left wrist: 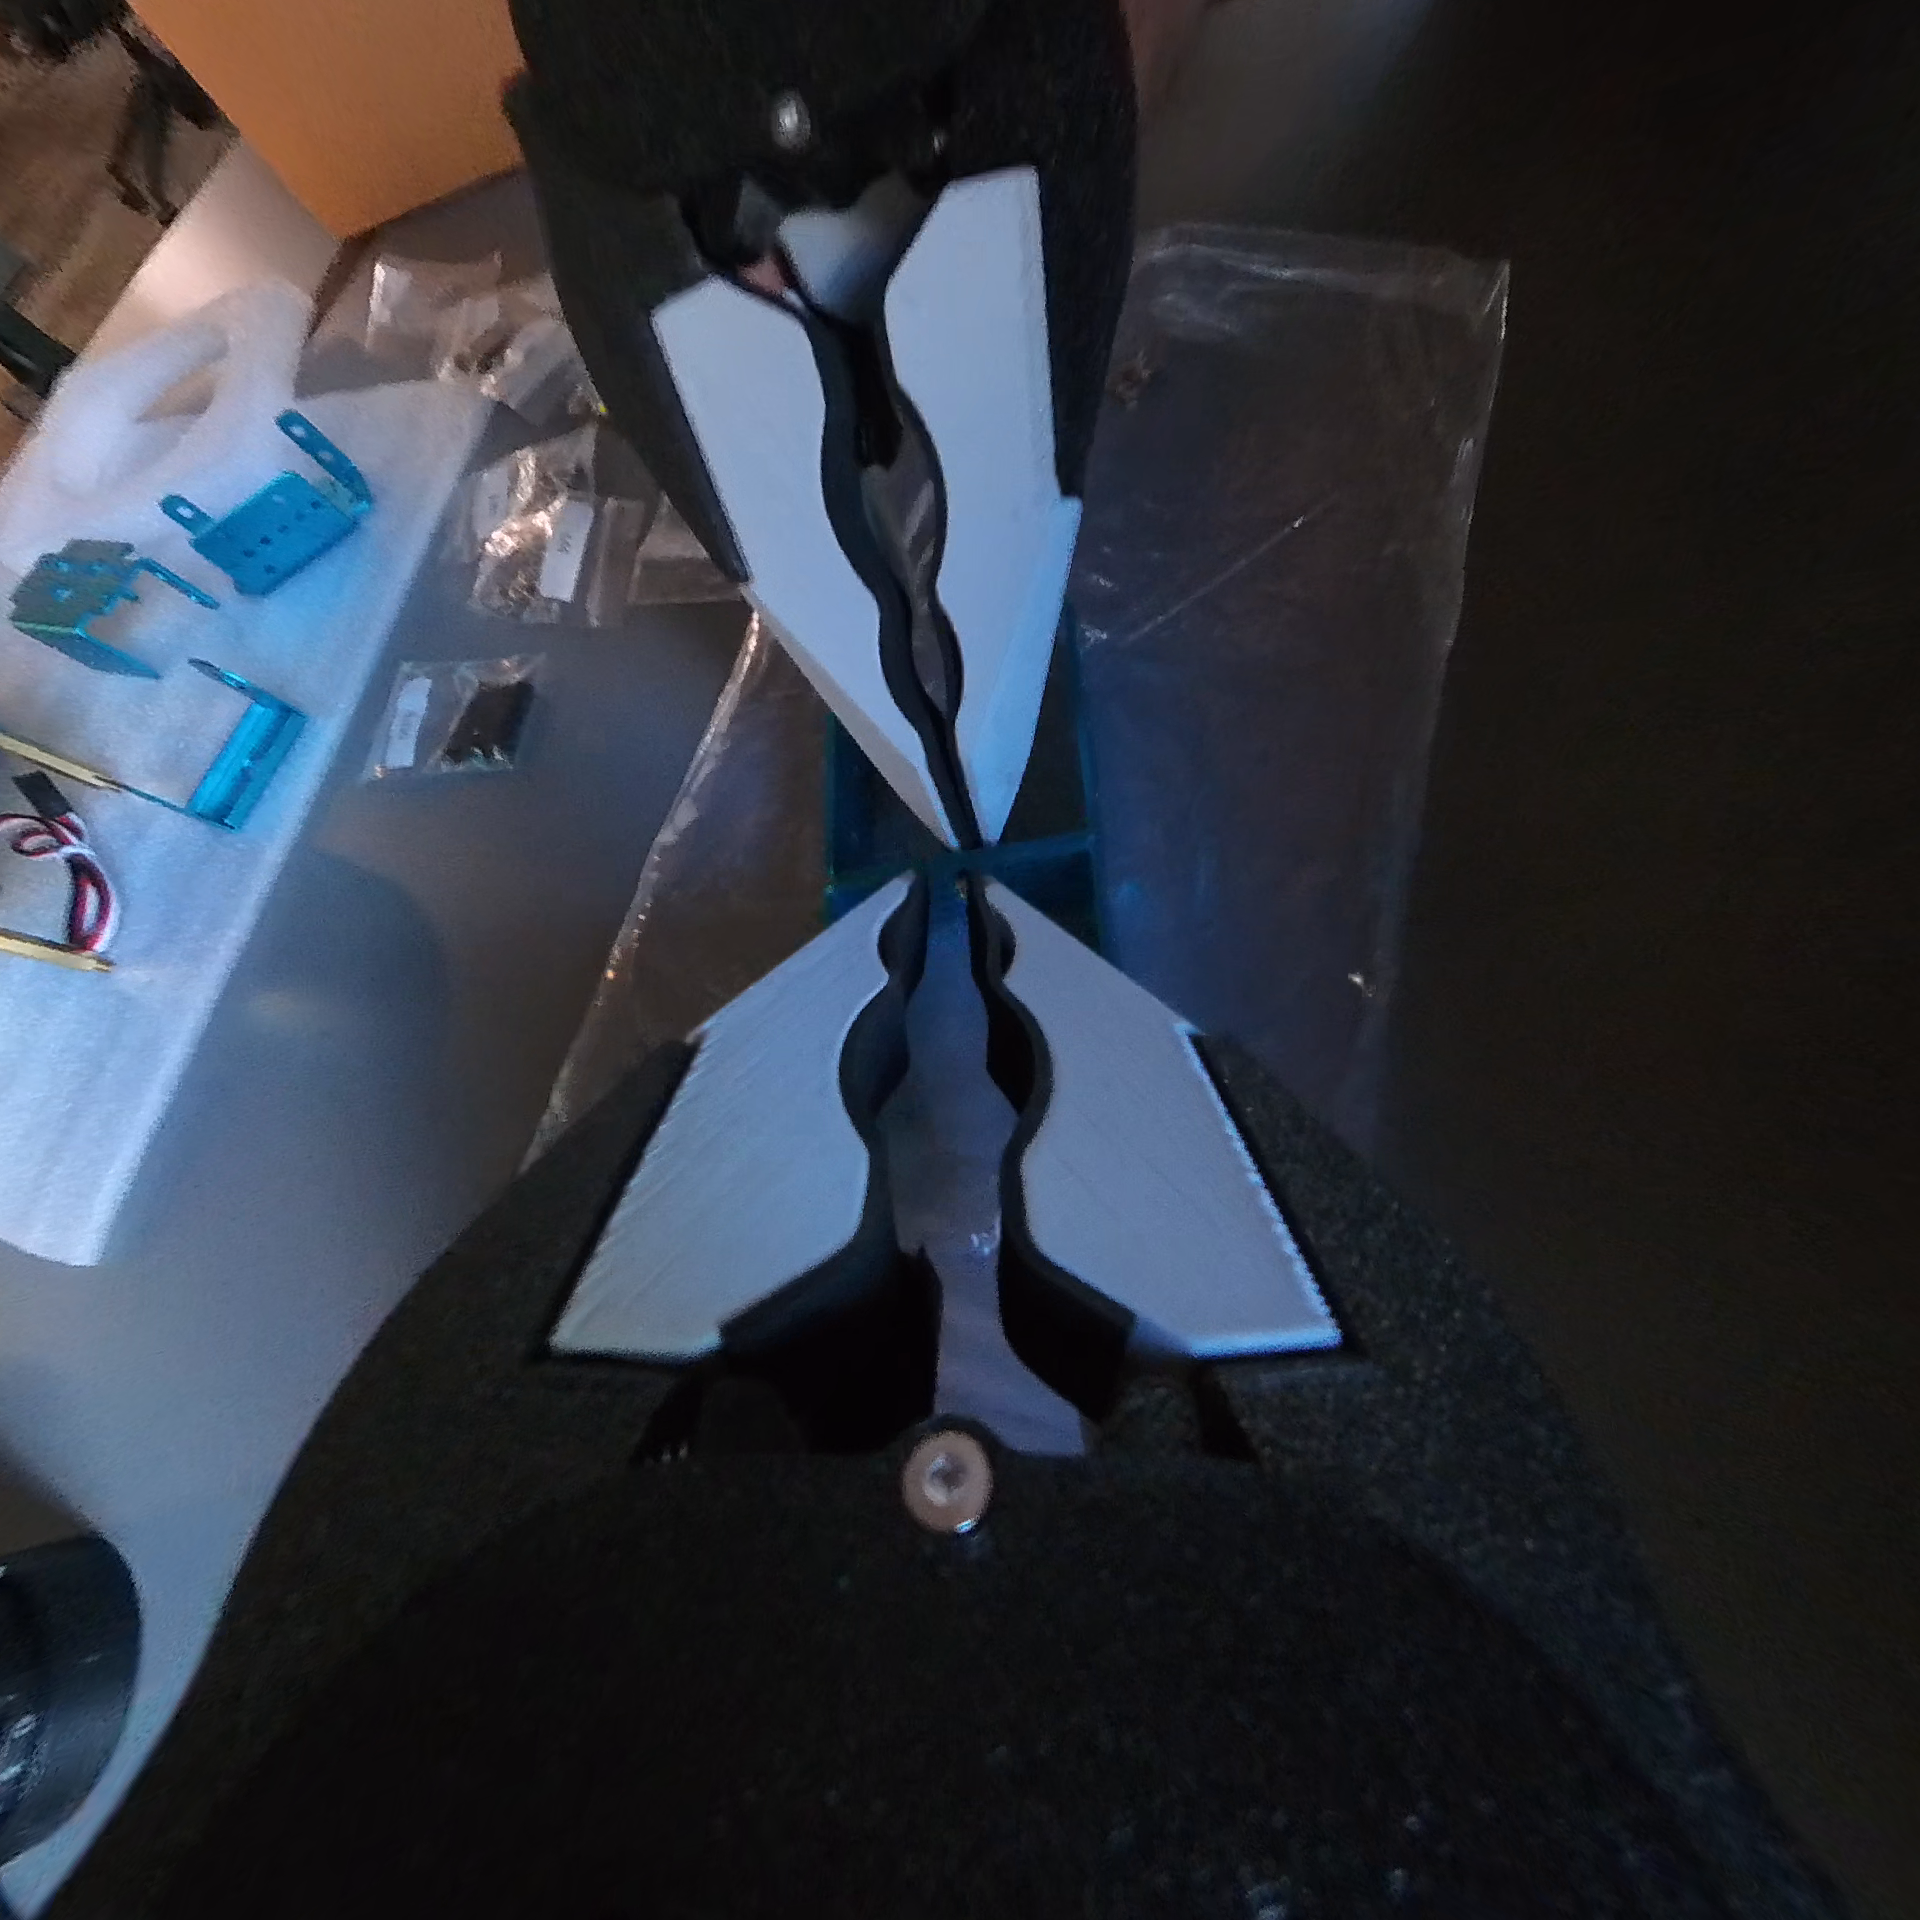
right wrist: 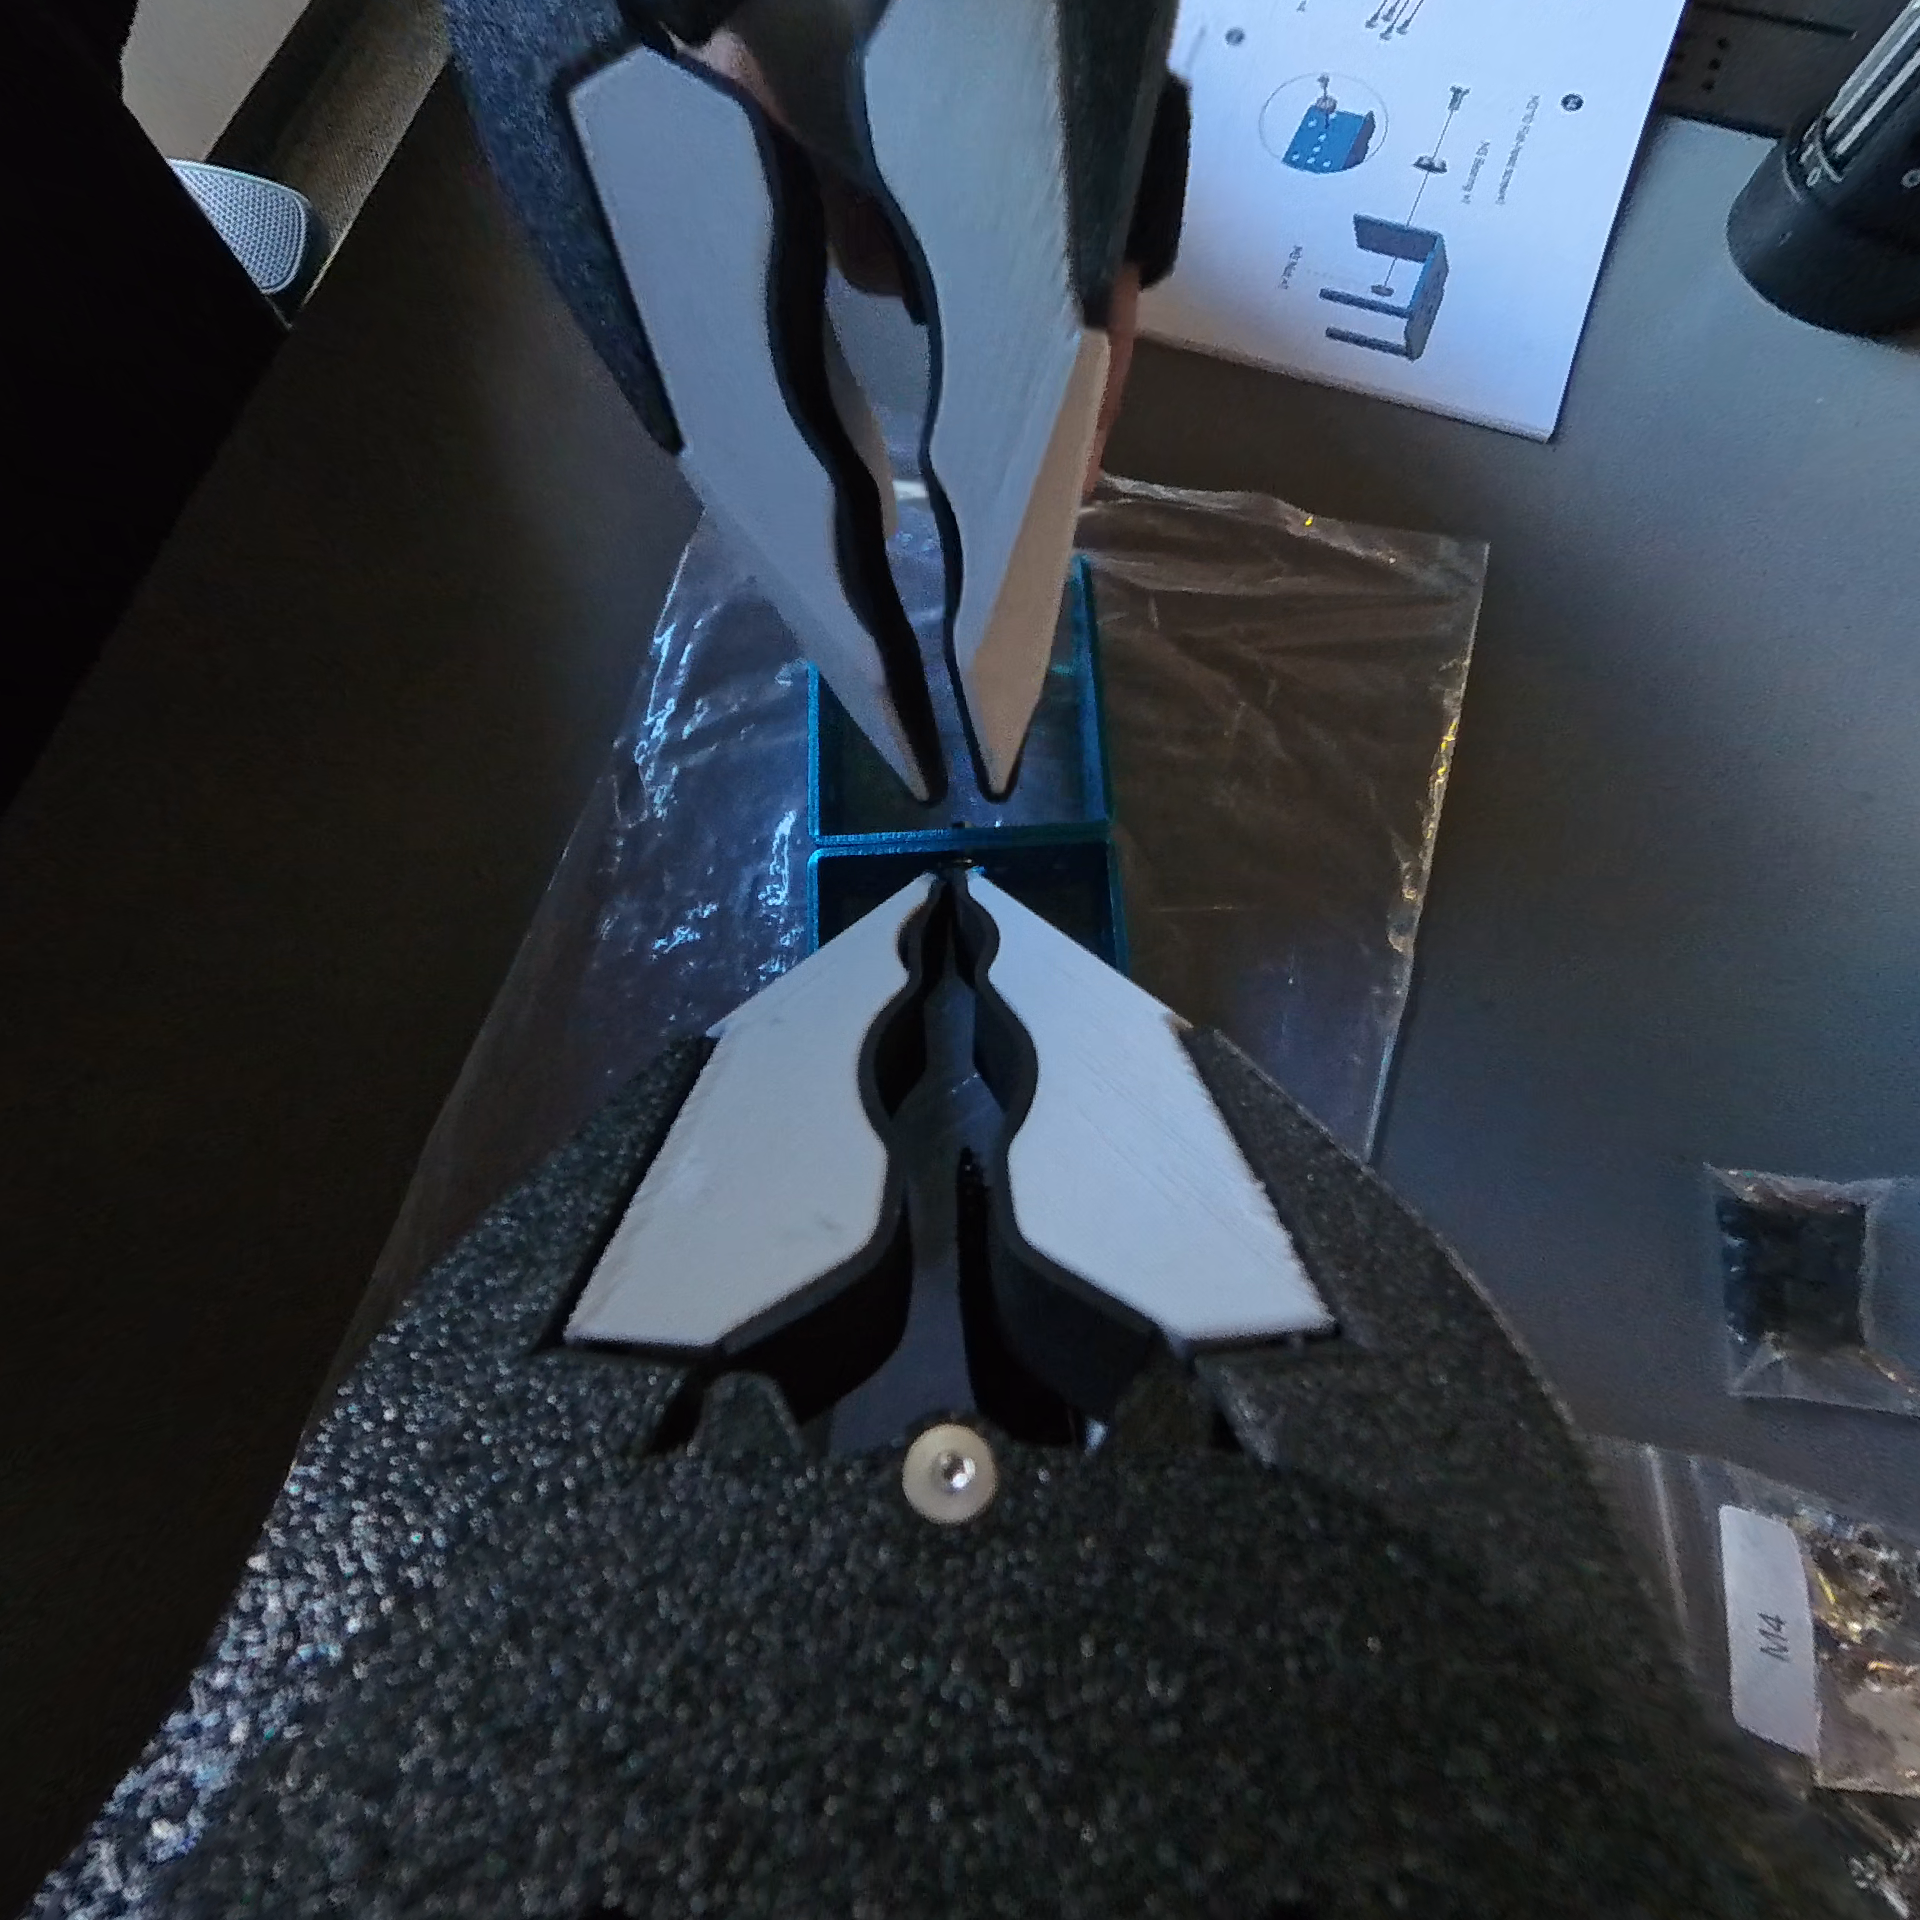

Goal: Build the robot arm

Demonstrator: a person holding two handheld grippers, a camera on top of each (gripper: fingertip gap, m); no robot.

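Two blue metal U-brackets stand back to back on a clear plastic bag on the grey table. They also show in the left wrist view. My two grippers face each other across the brackets' shared middle wall. My right gripper is shut, its tips at the near side of that wall. My left gripper comes from the far side, with only a narrow gap between its tips. In the left wrist view my left gripper and right gripper meet tip to tip. Anything small between the tips is hidden.
A white foam block at the left carries several loose blue brackets and red-white-black wires. Small hardware bags lie beside it. A printed instruction sheet, a black cylinder and more parts bags lie to the right. My two grippers' fingertips are within a few centimetres of each other. The black cylinder is about 25 centimetres from both grippers' fingertips.
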